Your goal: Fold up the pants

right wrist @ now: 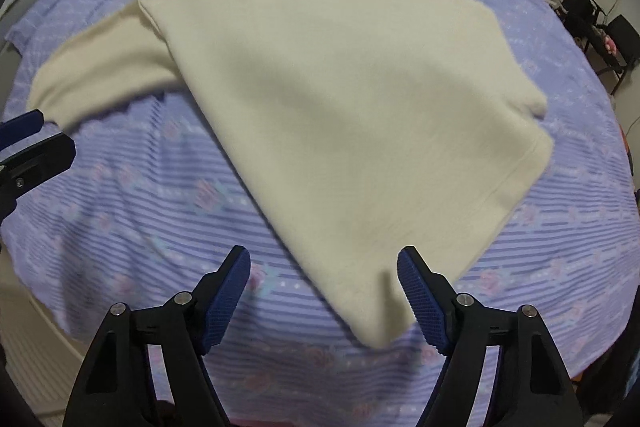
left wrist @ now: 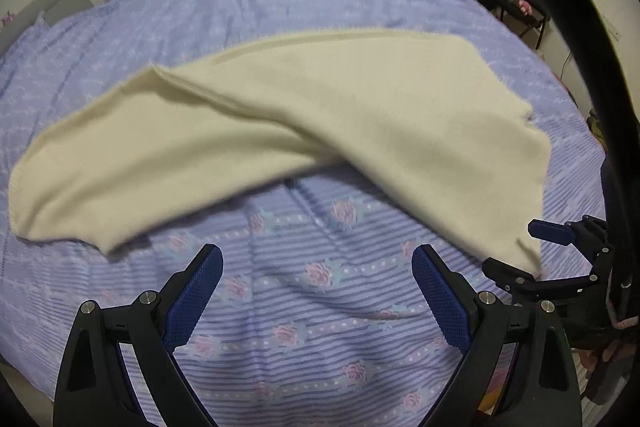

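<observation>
While jaws gape, pants (right wrist: 340,115) lie beyond the right hand-held gripper (right wrist: 324,291).

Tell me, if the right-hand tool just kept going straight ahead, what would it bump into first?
Most likely the cream pants: their near corner already lies between the open right tool and its fingers. Depth is unclear, so it might touch the floral bedspread beneath first.
</observation>
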The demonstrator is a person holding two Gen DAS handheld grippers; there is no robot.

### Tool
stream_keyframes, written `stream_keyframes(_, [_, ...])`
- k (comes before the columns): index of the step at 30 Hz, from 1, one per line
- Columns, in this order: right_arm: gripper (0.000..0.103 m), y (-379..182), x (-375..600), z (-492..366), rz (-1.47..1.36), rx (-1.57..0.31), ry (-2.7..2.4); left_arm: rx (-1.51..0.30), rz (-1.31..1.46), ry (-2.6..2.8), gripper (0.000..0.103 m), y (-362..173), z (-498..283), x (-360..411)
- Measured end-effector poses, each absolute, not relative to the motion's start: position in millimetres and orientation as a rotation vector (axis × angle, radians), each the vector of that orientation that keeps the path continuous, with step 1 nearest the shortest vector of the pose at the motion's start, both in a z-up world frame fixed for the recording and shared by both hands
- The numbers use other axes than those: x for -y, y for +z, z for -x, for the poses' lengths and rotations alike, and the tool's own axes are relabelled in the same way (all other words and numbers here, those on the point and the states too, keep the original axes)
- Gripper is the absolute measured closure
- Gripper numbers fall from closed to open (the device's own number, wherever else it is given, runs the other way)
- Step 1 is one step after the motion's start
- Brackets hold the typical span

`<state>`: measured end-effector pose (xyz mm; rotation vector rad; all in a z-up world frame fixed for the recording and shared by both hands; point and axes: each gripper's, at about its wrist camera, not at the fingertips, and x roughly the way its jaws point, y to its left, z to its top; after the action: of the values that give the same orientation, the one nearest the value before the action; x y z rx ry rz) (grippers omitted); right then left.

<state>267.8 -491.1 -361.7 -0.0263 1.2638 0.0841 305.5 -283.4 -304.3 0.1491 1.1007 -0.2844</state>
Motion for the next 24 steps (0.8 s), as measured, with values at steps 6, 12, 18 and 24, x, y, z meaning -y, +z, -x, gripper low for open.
stream_keyframes(6, [0.033,-393,489,-273,0.075,-1.289,0.062,-1.16,-0.141,-0.291,0.006,-332,-310,288])
stream_keyframes(12, [0.092,-383,494,-279,0.101,-1.256,0.069,-1.139,-0.13,-0.33,0.006,-327,-331,297])
stream_keyframes(18, [0.093,-314,522,-284,0.051,-1.117,-0.002,-1.088,-0.087,-0.322,0.006,-314,-376,310])
stream_keyframes(24, [0.095,-249,559,-340,0.099,-0.93,-0.088,-0.968,-0.144,-0.339,0.006,-282,-409,328])
